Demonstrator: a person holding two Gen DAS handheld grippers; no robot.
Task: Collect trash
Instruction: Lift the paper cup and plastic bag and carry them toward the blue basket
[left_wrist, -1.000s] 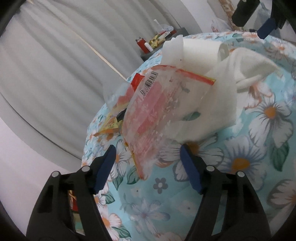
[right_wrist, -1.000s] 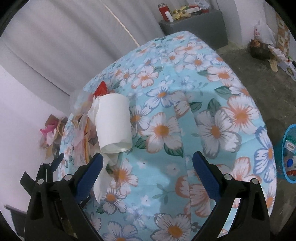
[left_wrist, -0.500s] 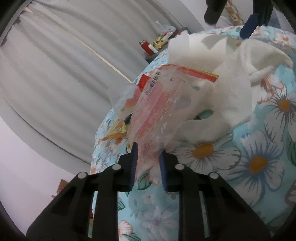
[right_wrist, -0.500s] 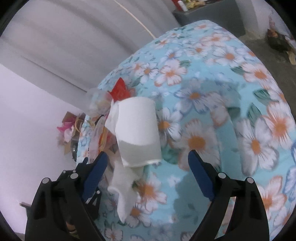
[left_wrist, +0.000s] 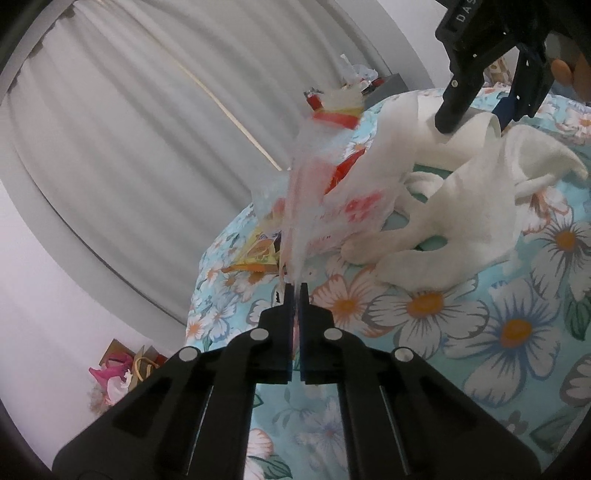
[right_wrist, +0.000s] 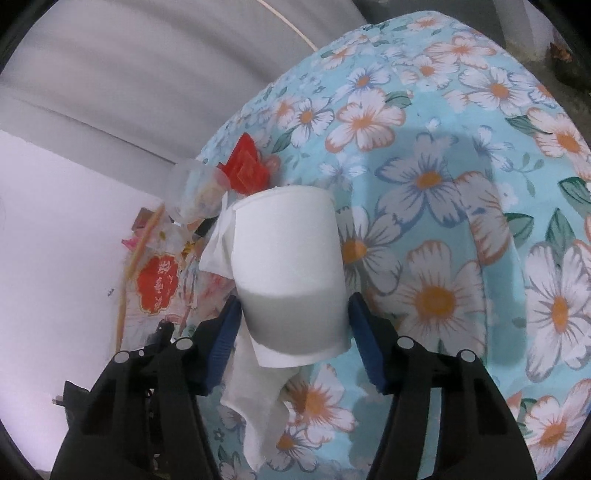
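- Your left gripper (left_wrist: 294, 290) is fully closed: its blue fingers (left_wrist: 287, 295) pinch the lower edge of a clear plastic wrapper (left_wrist: 310, 199) with red print, and the sheet stands up edge-on above them.
- The wrapper rises from the left part of the desk (left_wrist: 517, 332), which is covered by a light-blue cloth printed with white flowers.
- Just behind the wrapper lie more scraps: a yellow-orange packet (left_wrist: 258, 254) flat on the cloth and a red packet (left_wrist: 341, 171) partly hidden by the clear sheet.
- To the right of the wrapper, crumpled white tissue paper (left_wrist: 480, 221) sprawls over the cloth, touching the wrapper's far side.
- Your right gripper (right_wrist: 293, 314) stands part open. Its jaws have just been closing, and the toilet paper roll (right_wrist: 288, 266) is between them.
- The left blue finger (right_wrist: 227, 332) sits against the roll's side; whether the right finger presses the roll cannot be told from either view.
- The roll lies on its side on the desk near the left edge, with a loose tail of paper (right_wrist: 255, 406) trailing from it toward the camera.
- In the left wrist view, the right gripper (left_wrist: 476, 99) reaches down onto the roll at the upper right.
- Beyond the roll, in the right wrist view, a red packet (right_wrist: 245, 168) and a clear plastic cup (right_wrist: 195, 192) lie at the desk's edge.
- A grey curtain (left_wrist: 129, 147) hangs behind the desk.
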